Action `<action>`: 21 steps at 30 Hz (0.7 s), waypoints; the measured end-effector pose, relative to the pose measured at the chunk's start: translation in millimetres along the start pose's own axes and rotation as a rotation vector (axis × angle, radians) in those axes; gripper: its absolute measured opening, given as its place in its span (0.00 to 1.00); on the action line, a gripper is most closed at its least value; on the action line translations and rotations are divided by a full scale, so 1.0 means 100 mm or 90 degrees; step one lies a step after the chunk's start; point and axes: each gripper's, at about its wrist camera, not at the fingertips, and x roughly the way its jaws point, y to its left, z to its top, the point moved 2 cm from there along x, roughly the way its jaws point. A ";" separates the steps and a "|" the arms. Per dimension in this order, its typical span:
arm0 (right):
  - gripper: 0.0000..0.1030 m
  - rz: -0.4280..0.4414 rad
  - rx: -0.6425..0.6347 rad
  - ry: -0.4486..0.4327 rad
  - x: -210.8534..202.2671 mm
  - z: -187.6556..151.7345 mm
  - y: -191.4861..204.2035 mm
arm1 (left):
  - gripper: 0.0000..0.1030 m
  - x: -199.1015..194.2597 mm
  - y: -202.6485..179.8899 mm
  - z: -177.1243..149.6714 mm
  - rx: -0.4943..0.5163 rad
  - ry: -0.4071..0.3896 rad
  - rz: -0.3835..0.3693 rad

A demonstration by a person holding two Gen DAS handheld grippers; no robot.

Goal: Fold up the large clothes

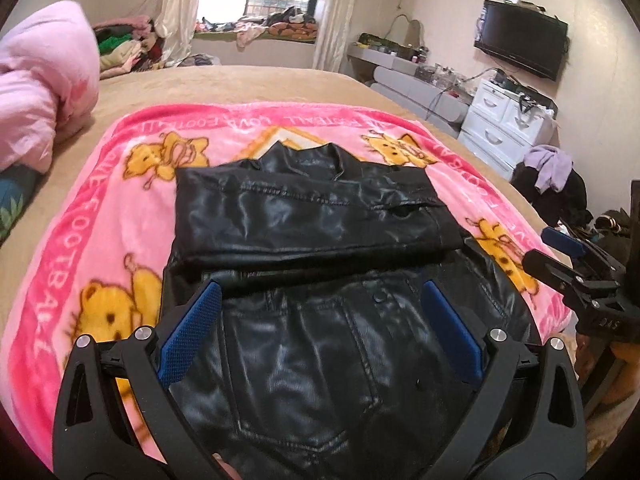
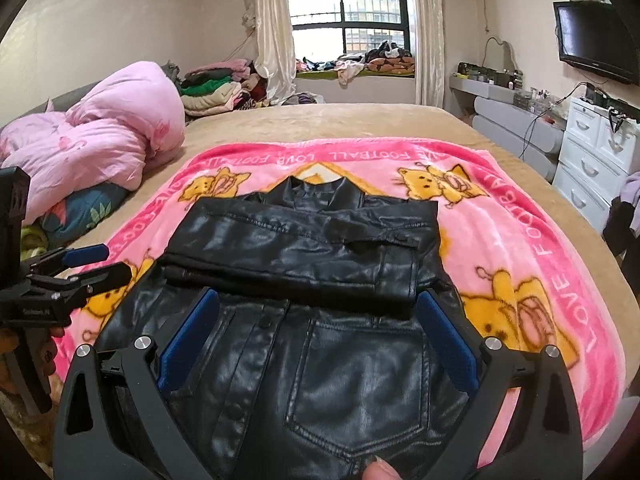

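- My left hand-held gripper (image 1: 320, 312): jaws wide, empty, over the jacket's lower front.
- My right hand-held gripper (image 2: 318, 320): jaws wide, empty.
- Black leather jacket (image 2: 304, 276): flat on pink cartoon blanket (image 2: 520, 240), sleeves folded across chest.
- Blanket spread on bed (image 2: 340, 120).

A black leather jacket (image 1: 320, 240) (image 2: 316, 280) is lying flat on its back, front side up, with its collar (image 1: 308, 156) (image 2: 320, 192) pointing toward the far window; its shiny surface is catching the light in streaks; both sleeves (image 1: 304, 216) (image 2: 296, 248) are lying folded across the chest as one horizontal band, cuffs ending near the right edge; below the band the buttoned front and a stitched pocket (image 2: 356, 392) are showing; the hem is reaching the near edge of view.
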 end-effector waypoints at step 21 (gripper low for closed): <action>0.96 -0.004 0.021 0.060 -0.12 -0.57 -0.34 | 0.91 0.00 0.21 -0.57 -0.056 0.060 0.060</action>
